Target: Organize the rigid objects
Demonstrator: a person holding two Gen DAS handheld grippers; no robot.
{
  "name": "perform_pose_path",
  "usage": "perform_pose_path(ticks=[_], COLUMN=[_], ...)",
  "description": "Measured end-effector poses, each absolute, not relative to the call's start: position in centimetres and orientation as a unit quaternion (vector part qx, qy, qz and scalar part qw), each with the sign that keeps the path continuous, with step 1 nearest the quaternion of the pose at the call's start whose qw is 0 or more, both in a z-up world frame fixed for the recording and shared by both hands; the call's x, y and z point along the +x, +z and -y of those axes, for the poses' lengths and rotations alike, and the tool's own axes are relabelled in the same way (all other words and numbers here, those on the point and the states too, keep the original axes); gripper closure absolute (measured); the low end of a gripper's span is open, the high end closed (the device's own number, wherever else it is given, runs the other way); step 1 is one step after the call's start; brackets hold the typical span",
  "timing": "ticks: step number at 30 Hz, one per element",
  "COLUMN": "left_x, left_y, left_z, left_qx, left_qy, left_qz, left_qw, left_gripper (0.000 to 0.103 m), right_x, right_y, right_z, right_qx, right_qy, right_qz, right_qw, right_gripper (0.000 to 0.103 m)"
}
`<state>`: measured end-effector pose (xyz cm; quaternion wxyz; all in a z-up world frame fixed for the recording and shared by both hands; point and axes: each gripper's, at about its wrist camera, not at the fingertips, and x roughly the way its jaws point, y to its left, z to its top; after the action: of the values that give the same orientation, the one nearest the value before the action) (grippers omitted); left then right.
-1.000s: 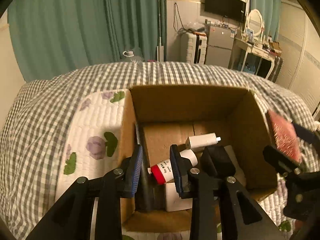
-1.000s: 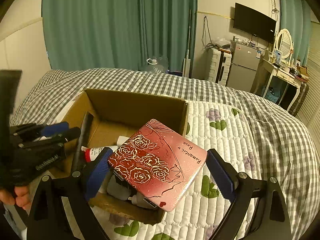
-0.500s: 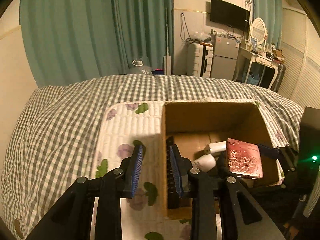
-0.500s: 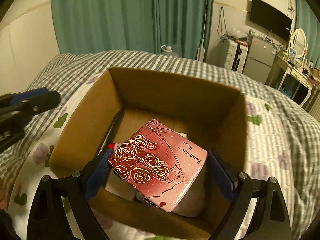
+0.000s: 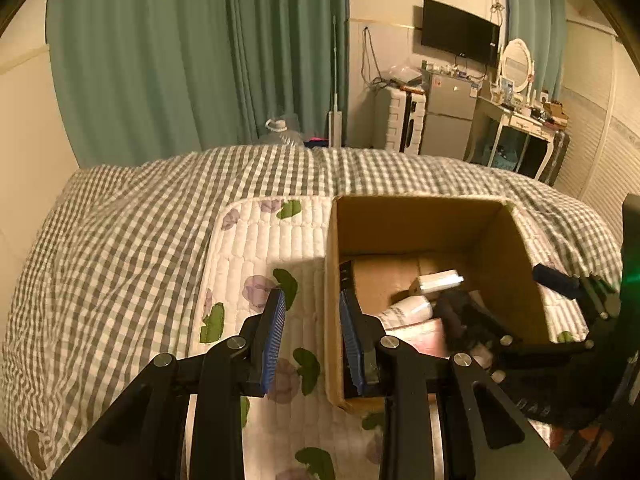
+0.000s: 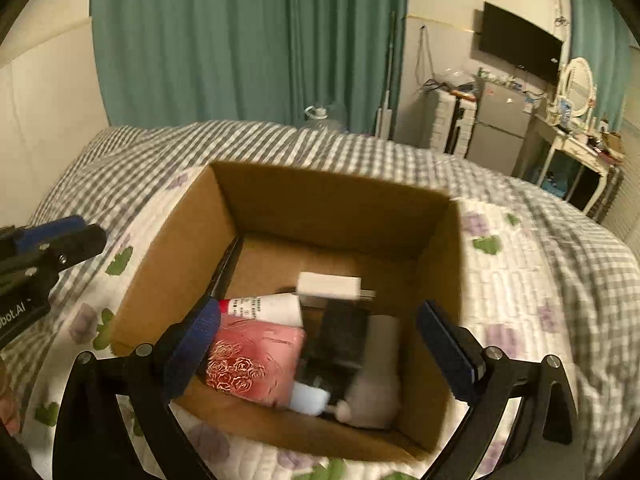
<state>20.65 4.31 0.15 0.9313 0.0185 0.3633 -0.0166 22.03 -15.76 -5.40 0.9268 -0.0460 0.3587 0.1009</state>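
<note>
A cardboard box (image 6: 180,264) stands open on the bed; it also shows in the left wrist view (image 5: 416,220). Inside lie a red rose-patterned case (image 6: 256,360), a white tube with a red end (image 6: 264,308), a white adapter (image 6: 330,284), a black object (image 6: 340,344) and a pale bottle (image 6: 378,376). My right gripper (image 6: 320,348) is open and empty, its fingers spread wide over the box's near side above the case. My left gripper (image 5: 312,340) is open and empty, straddling the box's left wall.
The bed has a grey checked cover (image 5: 120,240) and a white floral quilt (image 5: 264,248). Green curtains (image 6: 240,40), a small fridge (image 6: 500,128), a dressing table with a mirror (image 6: 576,92) and a wall television (image 6: 520,44) stand behind the bed.
My right gripper has opened and let go of the red case, which now lies in the box. The left gripper has shifted left, out of the box.
</note>
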Motion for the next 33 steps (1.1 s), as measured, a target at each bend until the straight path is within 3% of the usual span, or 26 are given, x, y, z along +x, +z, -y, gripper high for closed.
perform_pose_path(ticks=[4,6,8,14,15,17,19,26,33], left_x=[18.2,16.5,14.9,11.0,10.6,9.6,8.3,4.3,2.7], left_y=[2.9,4.6,5.8,8.2,8.4,8.7,9.0,6.9,1.8], left_z=[-3.4,-2.7,-2.2,-0.5,-0.2,0.0,0.0,-0.1,-1.0], left_qx=[0.016,0.016,0.01,0.02,0.021,0.018,0.009,0.015,-0.015], left_qy=[-0.026,-0.024,-0.031,-0.043,-0.045,-0.047,-0.051,-0.028,-0.018], left_qz=[-0.34,-0.327,-0.311,-0.283,-0.28,-0.272,-0.254,-0.174,-0.164], left_qw=[0.94,0.945,0.95,0.958,0.959,0.961,0.966,0.984,0.986], left_gripper=[0.072,0.067,0.04,0.031,0.027,0.009,0.001,0.0,0.0], right_x=[19.5,17.8,15.9,9.9,9.1,7.4,6.1,2.3,0.7], right_y=[-2.0,0.0,1.9,6.1,6.4,6.9,7.2,5.9,1.6], right_z=[17.5,18.7,20.0,23.3,23.7,24.4,24.9,25.9,25.6], right_qx=[-0.047,-0.053,-0.048,-0.01,-0.005,0.003,0.009,0.031,0.043], right_qy=[0.081,0.055,0.038,0.025,0.024,0.024,0.026,0.035,0.038], right_qz=[-0.338,-0.334,-0.317,-0.261,-0.254,-0.245,-0.235,-0.192,-0.168], right_qw=[0.936,0.94,0.946,0.965,0.967,0.969,0.972,0.98,0.984], right_gripper=[0.004,0.004,0.004,0.0,0.0,0.0,0.0,0.0,0.0])
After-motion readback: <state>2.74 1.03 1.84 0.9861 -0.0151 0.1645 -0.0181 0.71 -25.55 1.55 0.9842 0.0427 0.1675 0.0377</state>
